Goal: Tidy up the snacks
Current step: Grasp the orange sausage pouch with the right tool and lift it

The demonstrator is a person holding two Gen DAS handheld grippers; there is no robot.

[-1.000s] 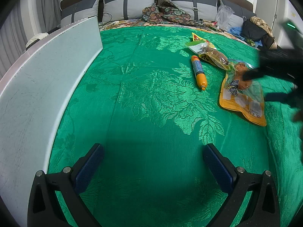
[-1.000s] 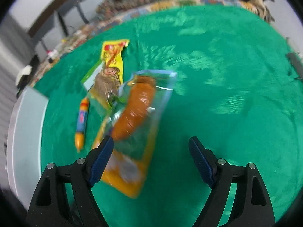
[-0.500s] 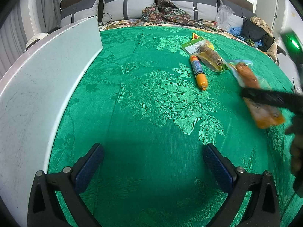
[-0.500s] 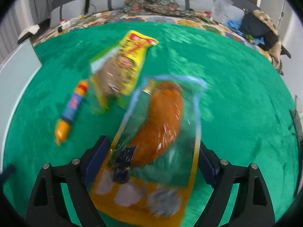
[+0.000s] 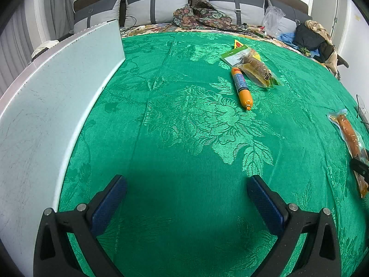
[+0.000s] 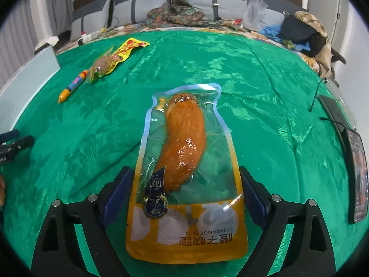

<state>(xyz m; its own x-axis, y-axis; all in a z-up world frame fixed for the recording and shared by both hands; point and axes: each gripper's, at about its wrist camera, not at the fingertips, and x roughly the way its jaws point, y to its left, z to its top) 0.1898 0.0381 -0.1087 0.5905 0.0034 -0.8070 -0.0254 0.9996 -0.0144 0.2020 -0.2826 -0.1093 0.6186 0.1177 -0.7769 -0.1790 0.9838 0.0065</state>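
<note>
A clear and orange pouch with a chicken leg (image 6: 184,161) lies between my right gripper's (image 6: 184,191) fingers, which press on its two edges; it also shows in the left wrist view (image 5: 349,136) at the far right. An orange sausage stick (image 5: 242,87) and a yellow-green snack pack (image 5: 253,67) lie farther back on the green cloth; both show in the right wrist view, the sausage (image 6: 72,85) and the pack (image 6: 113,58). My left gripper (image 5: 186,200) is open and empty above the cloth.
A white board (image 5: 46,106) stands along the left edge of the green cloth (image 5: 184,120). Pillows and clothes (image 5: 203,16) lie at the back. A phone and cable (image 6: 355,161) lie at the right edge.
My right gripper has closed in on the chicken leg pouch and carried it to the right, away from the sausage and the snack pack. The left gripper has not moved.
</note>
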